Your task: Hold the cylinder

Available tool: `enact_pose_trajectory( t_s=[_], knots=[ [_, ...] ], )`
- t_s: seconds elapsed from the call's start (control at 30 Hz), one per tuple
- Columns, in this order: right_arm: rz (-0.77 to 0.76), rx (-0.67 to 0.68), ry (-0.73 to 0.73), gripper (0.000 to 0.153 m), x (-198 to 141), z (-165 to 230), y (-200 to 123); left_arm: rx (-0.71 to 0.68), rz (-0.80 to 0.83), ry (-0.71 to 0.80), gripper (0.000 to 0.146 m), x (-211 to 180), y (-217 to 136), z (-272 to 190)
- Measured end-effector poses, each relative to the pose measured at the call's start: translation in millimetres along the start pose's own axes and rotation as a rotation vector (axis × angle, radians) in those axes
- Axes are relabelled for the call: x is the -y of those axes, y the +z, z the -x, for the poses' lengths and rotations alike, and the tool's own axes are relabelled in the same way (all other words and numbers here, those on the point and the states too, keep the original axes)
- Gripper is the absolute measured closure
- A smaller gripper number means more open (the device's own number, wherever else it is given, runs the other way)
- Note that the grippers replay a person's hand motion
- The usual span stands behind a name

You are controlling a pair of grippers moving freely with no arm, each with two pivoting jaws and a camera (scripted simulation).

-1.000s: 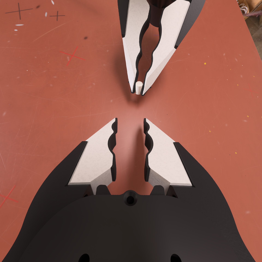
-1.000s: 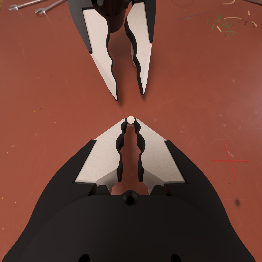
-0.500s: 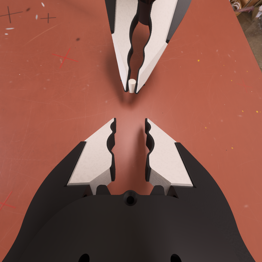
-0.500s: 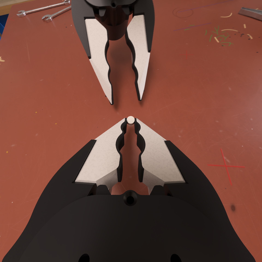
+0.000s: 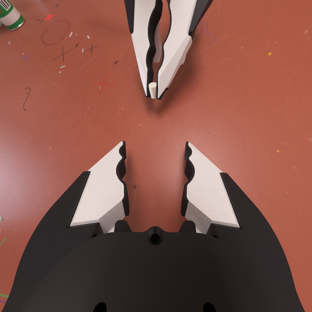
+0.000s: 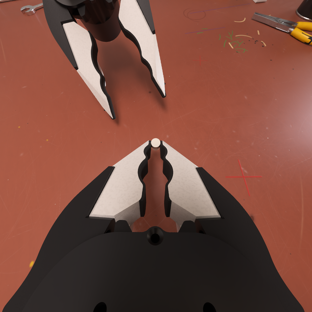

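Observation:
A small cream cylinder (image 6: 155, 143) stands upright, pinched between the fingertips of my right gripper (image 6: 155, 141), which is shut on it just above the red-brown table (image 6: 236, 118). In the left wrist view the same cylinder (image 5: 152, 90) shows between the right gripper's tips (image 5: 153, 96), facing me. My left gripper (image 5: 155, 142) is open wide and empty, apart from the cylinder and short of it. It shows in the right wrist view (image 6: 139, 108) beyond the cylinder, tips down and spread.
A green and white can (image 5: 11, 18) lies at the far left. Yellow-handled pliers (image 6: 287, 27), a dark cup (image 6: 304, 9) and green and tan scraps (image 6: 236, 42) sit at the far right. A wrench (image 6: 30, 8) lies far left. Drawn crosses mark the table.
My left gripper has opened wider and drawn back from the cylinder, so more of the table shows. My right gripper stays shut on the cylinder.

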State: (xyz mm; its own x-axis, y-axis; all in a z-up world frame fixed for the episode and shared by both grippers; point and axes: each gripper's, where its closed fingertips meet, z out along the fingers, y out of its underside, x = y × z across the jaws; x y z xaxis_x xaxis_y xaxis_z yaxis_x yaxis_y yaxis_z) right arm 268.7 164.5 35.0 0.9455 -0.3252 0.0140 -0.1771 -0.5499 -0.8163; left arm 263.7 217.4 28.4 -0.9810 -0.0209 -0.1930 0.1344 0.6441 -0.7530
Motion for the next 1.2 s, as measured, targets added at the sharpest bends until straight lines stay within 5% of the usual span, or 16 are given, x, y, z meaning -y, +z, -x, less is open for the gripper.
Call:
enact_pose_trajectory(
  t_s=[0.5,0.6,0.7,0.77,0.93,1.03,1.1,1.2],
  knots=[
    [0.037,-0.005,-0.019,0.143,-9.5,0.7,-3.8,-0.109,0.087,-0.121,0.077,-9.7,4.8,-12.5],
    [0.04,-0.003,-0.016,0.143,-10.4,0.7,-4.2,-0.143,0.076,-0.135,0.093,-8.9,3.1,-14.5],
    [0.026,0.03,-0.009,0.143,-8.1,5.2,-5.2,-0.155,0.073,-0.134,0.132,-8.6,2.7,-15.5],
    [-0.004,0.056,0.011,0.143,-4.4,7.2,-7.2,-0.143,0.074,-0.134,0.144,-8.7,3.0,-14.5],
    [0.006,0.039,0.04,0.143,-7.6,1.6,-9.3,-0.129,0.069,-0.132,0.105,-7.6,2.9,-13.3],
    [0.005,0.04,0.047,0.143,-8.6,0.5,-10.6,-0.137,0.017,-0.195,0.093,6.7,1.5,-25.8],
    [0.002,0.043,0.053,0.143,-8.7,0.1,-11.2,-0.154,0.016,-0.238,0.071,13.8,5.5,-36.0],
    [0.006,0.047,0.054,0.143,-9.5,0.5,-11.3,-0.041,0.128,-0.24,0.057,7.7,20.3,-36.0]
  ],
)
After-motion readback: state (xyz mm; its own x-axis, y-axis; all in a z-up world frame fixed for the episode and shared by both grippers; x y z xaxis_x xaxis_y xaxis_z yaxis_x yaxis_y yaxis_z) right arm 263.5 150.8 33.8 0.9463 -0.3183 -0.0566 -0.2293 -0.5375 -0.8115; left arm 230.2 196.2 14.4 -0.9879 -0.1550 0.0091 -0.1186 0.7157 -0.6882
